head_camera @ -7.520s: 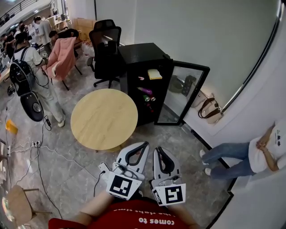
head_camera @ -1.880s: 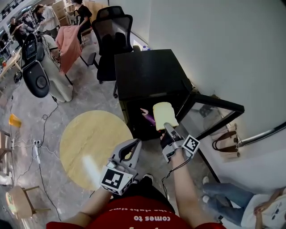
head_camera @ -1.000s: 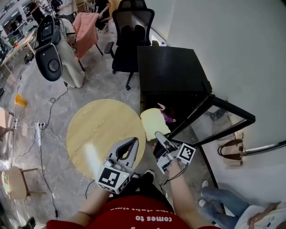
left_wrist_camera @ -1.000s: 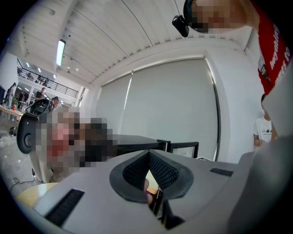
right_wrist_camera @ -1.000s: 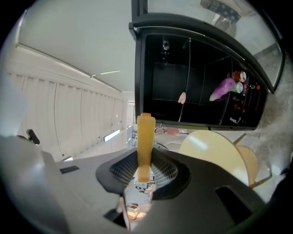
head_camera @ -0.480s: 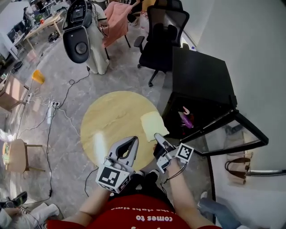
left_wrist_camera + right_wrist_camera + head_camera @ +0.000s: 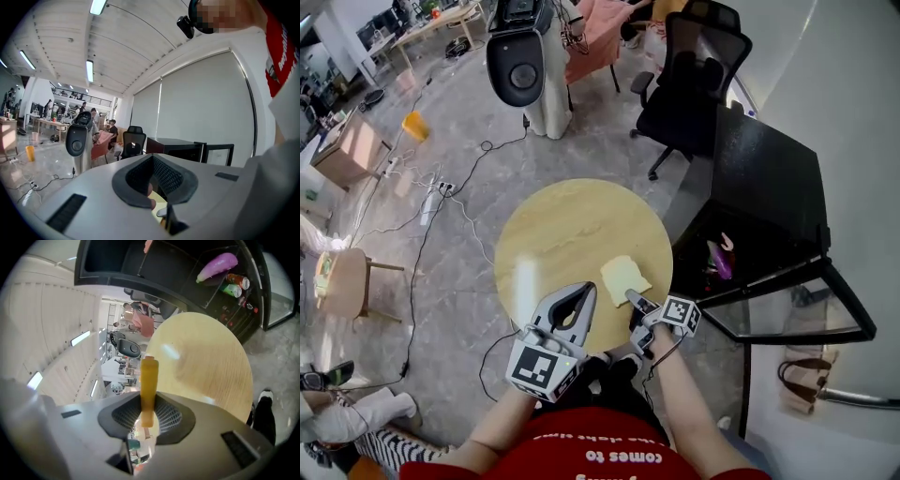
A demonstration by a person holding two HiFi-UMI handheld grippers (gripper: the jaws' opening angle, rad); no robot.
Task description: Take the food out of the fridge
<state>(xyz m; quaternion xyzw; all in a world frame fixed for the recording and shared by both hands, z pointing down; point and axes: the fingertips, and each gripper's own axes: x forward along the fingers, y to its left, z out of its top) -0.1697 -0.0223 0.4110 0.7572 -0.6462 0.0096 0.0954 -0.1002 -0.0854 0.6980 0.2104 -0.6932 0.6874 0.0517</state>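
Round wooden counter (image 7: 553, 225) stands beside the open fridge (image 7: 769, 169). The right gripper (image 7: 634, 301) holds the bread slice (image 7: 623, 277) just over the counter's near side, its fingers clenched on the slice's edge. The left gripper (image 7: 581, 296) is closed on nothing. The person should probably lay the slice flat before releasing, away from the rim

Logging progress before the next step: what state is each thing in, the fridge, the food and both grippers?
Black fridge with glass door: door open.
Yellow slice of bread: clamped in right gripper, above round wooden table.
Purple eggplant: inside fridge, on a shelf.
Left gripper: shut, empty.
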